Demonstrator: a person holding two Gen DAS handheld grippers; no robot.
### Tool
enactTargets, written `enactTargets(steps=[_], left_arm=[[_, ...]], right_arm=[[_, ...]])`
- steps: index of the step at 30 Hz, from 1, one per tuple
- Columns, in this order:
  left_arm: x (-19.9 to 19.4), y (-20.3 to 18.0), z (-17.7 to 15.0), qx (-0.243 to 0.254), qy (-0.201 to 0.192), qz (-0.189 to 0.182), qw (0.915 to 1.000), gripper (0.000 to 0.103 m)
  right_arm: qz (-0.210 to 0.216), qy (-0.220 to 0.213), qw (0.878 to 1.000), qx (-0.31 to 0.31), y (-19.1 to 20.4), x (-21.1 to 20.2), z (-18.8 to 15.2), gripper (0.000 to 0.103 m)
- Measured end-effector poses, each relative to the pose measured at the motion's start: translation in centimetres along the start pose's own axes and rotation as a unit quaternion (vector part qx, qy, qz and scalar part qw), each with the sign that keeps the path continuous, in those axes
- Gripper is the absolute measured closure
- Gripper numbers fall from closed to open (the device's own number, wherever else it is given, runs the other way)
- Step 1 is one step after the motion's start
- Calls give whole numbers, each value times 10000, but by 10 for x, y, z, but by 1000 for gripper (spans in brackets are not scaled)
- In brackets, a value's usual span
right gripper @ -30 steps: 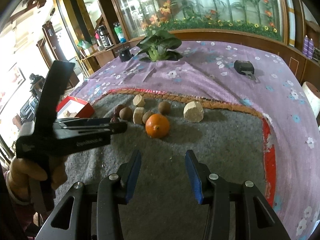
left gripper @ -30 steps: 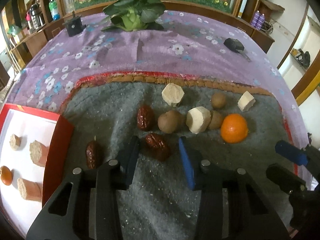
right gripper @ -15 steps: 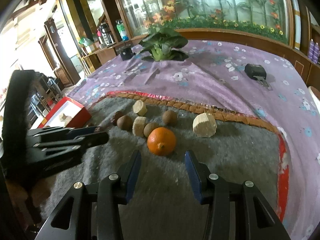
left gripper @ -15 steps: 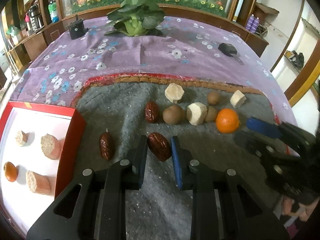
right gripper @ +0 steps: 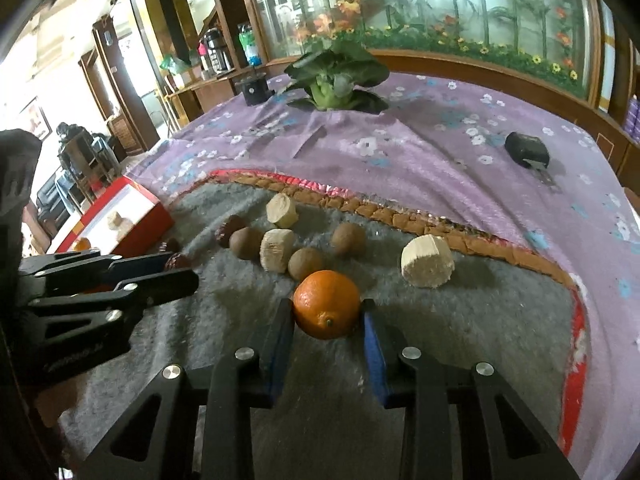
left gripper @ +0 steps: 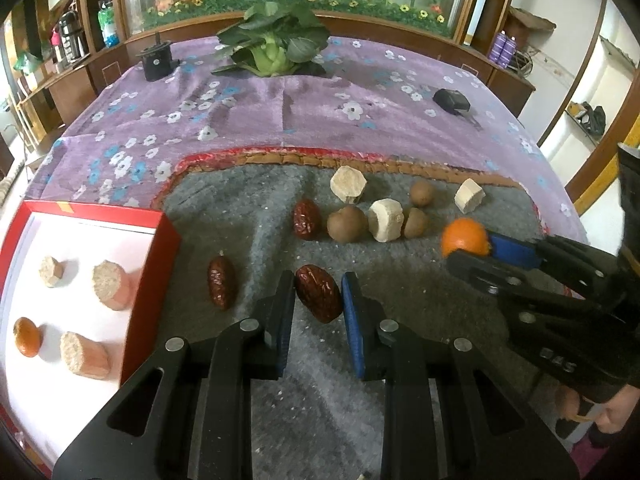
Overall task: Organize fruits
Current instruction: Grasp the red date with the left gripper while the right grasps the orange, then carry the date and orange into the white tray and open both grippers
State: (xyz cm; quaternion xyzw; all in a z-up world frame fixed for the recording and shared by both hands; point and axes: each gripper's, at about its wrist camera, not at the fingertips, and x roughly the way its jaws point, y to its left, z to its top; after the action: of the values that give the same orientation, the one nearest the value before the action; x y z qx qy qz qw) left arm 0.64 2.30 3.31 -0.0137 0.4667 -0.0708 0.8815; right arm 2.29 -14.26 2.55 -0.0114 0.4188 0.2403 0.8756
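While the wrinkled dark red jujube [left gripper: 319,298] lies on the grey felt mat [left gripper: 248,216], it is flanked closely by the two fingers of the left claw [left gripper: 319,312], whose pads appear to touch it on both sides, though a firm grip cannot be confirmed. At the left edge of the surface, a red-walled shallow box with a white floor [left gripper: 150,276] is seen, and four pieces are held in it: a small beige chunk [left gripper: 51,271], two pinkish cut cylinders with rough beige ends [left gripper: 111,285], and a small orange fruit [left gripper: 27,337]. A second dark jujube [left gripper: 221,287] is found just beside the box wall on the mat. In the right wrist view, the round orange mandarin [right gripper: 327,304] is bracketed by the right claw [right gripper: 327,322], set at medium width with its pads at or nearly at the peel. Behind it, brown round fruits [right gripper: 306,263] and pale beige cut chunks [right gripper: 427,267] are scattered on the mat, which is spread over a purple flowered cloth [right gripper: 420,152].
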Motion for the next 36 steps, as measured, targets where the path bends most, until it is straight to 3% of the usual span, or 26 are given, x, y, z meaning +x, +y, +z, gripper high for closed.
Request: enactTargets(steps=[14, 25, 36], left_arm=[[-50, 27, -19, -107, -364, 206, 9991, 80], [-82, 75, -41, -392, -488, 508, 9967, 80], [-93, 132, -70, -762, -327, 860, 9928, 80]], right_arm=[[94, -124, 9997, -173, 44, -41, -18, 70], [405, -37, 9961, -789, 107, -39, -14, 71], [876, 60, 9884, -1237, 167, -19, 1, 71]])
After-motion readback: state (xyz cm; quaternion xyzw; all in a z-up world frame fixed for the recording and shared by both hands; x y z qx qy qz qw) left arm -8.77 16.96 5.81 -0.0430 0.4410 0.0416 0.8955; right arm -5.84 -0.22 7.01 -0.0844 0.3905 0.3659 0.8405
